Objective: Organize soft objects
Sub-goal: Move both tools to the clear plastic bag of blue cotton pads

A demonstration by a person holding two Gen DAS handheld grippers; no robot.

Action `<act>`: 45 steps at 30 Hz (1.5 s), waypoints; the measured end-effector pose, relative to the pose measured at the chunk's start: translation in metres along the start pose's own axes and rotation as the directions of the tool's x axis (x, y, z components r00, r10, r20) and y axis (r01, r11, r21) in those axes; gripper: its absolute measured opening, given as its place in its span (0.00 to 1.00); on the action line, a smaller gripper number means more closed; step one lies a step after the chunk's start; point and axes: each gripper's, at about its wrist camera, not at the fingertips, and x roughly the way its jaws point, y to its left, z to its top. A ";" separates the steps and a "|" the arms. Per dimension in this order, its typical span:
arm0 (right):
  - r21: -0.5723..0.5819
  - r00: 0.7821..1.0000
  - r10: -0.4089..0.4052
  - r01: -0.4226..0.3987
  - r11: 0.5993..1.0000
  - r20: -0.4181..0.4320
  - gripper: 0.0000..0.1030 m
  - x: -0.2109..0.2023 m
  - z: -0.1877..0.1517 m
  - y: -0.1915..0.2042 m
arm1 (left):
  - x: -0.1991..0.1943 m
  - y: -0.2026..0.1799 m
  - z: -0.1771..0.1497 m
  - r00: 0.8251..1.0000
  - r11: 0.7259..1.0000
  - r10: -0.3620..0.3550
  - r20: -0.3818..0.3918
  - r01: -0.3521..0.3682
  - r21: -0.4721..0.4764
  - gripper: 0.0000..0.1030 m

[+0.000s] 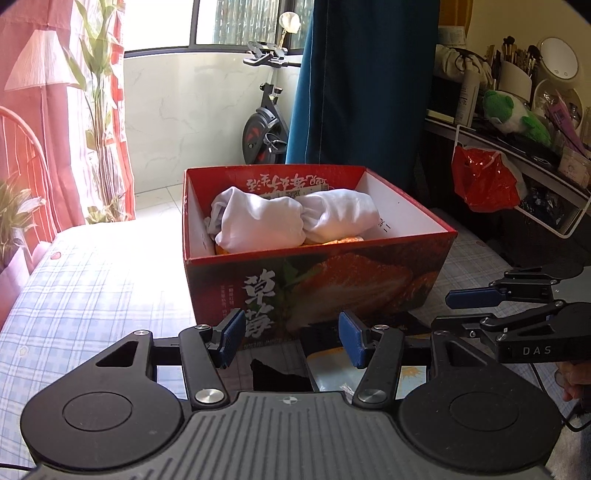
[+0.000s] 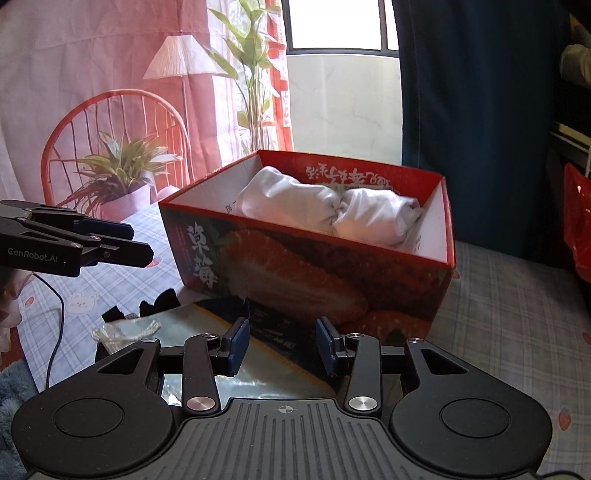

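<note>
Left wrist view: the left gripper [image 1: 291, 338] and right gripper [image 2: 282, 341] both hover empty, fingers apart, over a flat plastic packet [image 2: 207, 325] and black cloth [image 2: 162, 301] before the box [image 1: 314, 284], probably lining up the next pick. Two rolled white bundles [image 1: 291, 218] already sit inside, snug side by side. It all rests on a checked bed [image 1: 92, 295] by a sunlit window [image 1: 236, 22] and blue curtain [image 1: 362, 81].

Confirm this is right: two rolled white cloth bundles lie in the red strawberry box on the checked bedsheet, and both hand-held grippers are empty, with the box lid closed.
Not quite. The red strawberry box is open, with no lid on it: the left wrist view looks straight down on the white cloth bundles inside. The rest stands: left hand-held gripper and right hand-held gripper are empty.
</note>
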 end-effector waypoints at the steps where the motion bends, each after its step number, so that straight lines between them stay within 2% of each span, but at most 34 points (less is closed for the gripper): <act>1: 0.003 1.000 0.001 -0.001 1.000 -0.011 0.36 0.002 -0.005 0.001 | 0.001 0.000 -0.003 1.000 1.000 -0.001 -0.007 0.001 -0.002 0.57; 10: 0.015 0.997 0.006 -0.005 1.000 -0.080 0.36 0.016 -0.041 0.006 | 0.011 0.002 -0.023 0.998 0.999 -0.018 -0.061 0.016 -0.032 0.57; 15: 0.007 0.997 0.002 -0.001 1.000 -0.080 0.36 0.017 -0.052 0.009 | 0.017 0.002 -0.029 0.996 0.999 -0.032 -0.089 0.028 -0.045 0.57; 26: 0.015 0.997 0.007 -0.006 1.000 -0.074 0.36 0.019 -0.052 0.007 | 0.027 -0.003 -0.040 0.988 0.996 -0.065 -0.137 0.057 -0.061 0.56; 31: 0.014 0.997 0.007 -0.006 1.000 -0.073 0.36 0.019 -0.052 0.007 | 0.029 -0.004 -0.046 0.985 0.995 -0.081 -0.150 0.072 -0.067 0.47; 45: 0.005 0.997 0.007 -0.006 1.000 -0.072 0.36 0.017 -0.051 0.009 | 0.027 0.000 -0.045 0.982 0.991 -0.096 -0.162 0.080 -0.104 0.46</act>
